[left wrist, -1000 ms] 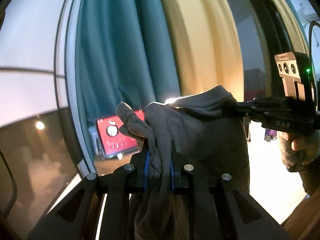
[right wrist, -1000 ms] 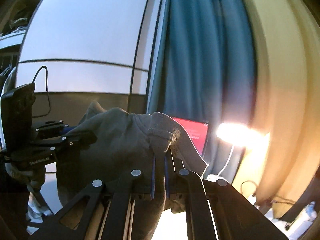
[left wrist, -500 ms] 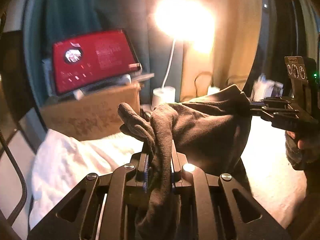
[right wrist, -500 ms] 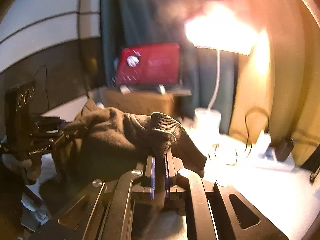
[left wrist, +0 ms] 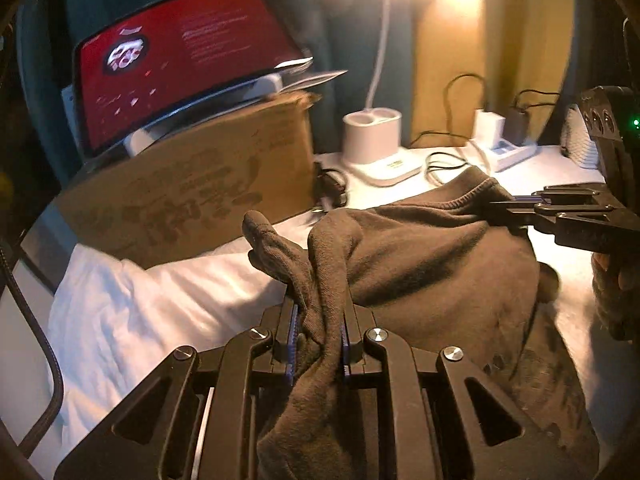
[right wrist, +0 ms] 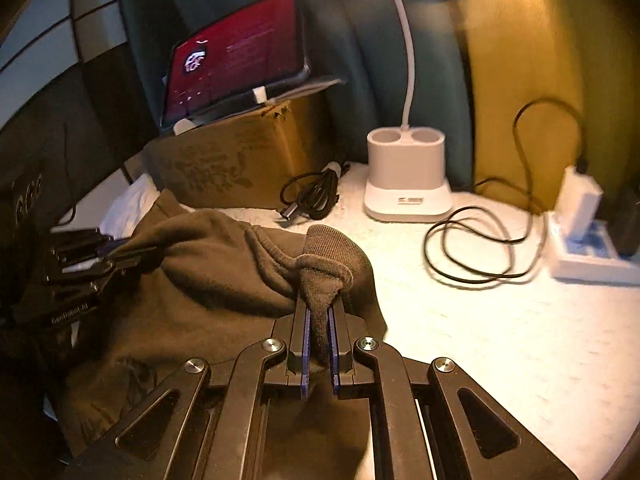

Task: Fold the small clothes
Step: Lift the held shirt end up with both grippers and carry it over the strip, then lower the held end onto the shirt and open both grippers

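A small dark brown knit garment [left wrist: 432,264] hangs between my two grippers, low over the white tabletop [right wrist: 500,320]. My left gripper [left wrist: 318,320] is shut on one bunched corner of it. My right gripper [right wrist: 318,320] is shut on the other ribbed corner. The garment [right wrist: 192,280] sags between them and its lower part rests on the surface. The right gripper also shows in the left wrist view [left wrist: 504,206], pinching the cloth's edge. The left gripper shows at the left of the right wrist view [right wrist: 136,256].
A cardboard box [left wrist: 200,196] with a red-screen tablet [left wrist: 180,52] on it stands at the back left. A white lamp base [right wrist: 406,176], coiled black cables [right wrist: 472,248] and a white charger block [right wrist: 580,200] lie at the back right. A white cloth [left wrist: 132,308] lies left.
Both grippers have tilted down and lowered the garment from in front of the curtain and window toward the tabletop. Both stay shut on it.
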Tool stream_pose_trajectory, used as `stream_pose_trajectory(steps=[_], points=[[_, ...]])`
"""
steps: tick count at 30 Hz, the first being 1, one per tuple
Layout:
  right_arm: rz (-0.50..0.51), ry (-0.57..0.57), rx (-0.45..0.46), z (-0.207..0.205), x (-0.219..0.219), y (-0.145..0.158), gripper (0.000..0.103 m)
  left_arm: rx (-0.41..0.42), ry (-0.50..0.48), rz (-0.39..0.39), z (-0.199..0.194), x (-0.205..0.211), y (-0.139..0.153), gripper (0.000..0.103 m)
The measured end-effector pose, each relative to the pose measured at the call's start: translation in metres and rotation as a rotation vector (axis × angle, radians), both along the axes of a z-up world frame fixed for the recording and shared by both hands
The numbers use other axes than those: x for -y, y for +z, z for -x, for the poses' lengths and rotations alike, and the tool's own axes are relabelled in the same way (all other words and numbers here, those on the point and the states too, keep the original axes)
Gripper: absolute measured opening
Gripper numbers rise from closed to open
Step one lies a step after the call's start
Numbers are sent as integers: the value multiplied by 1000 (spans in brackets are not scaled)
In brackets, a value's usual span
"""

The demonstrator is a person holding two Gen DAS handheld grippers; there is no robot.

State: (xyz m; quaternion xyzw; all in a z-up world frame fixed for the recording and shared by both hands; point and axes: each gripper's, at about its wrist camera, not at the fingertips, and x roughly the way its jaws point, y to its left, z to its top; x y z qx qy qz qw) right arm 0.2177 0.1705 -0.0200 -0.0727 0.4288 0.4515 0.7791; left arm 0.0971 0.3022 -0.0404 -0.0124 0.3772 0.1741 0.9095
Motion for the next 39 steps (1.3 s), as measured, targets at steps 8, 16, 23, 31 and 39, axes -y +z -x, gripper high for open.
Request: stream_pose_trajectory(steps=[8,16,23,31,39], points=[[23,-33,-47,-13,-4,-22,16,-24,37,68,-1,-19,-13,15],[16,-121,-71,-14,41,-2,62,3,31,92,7,-17,0,19],[23,-40,-63,35,53,13,62,57,50,60,32,-9,27,47],[62,55,-270,76,50,-28,47,54,66,52,67,4,31,55],[27,29,-284,94,64,-22,5,-11,54,119,88,22,1,55]])
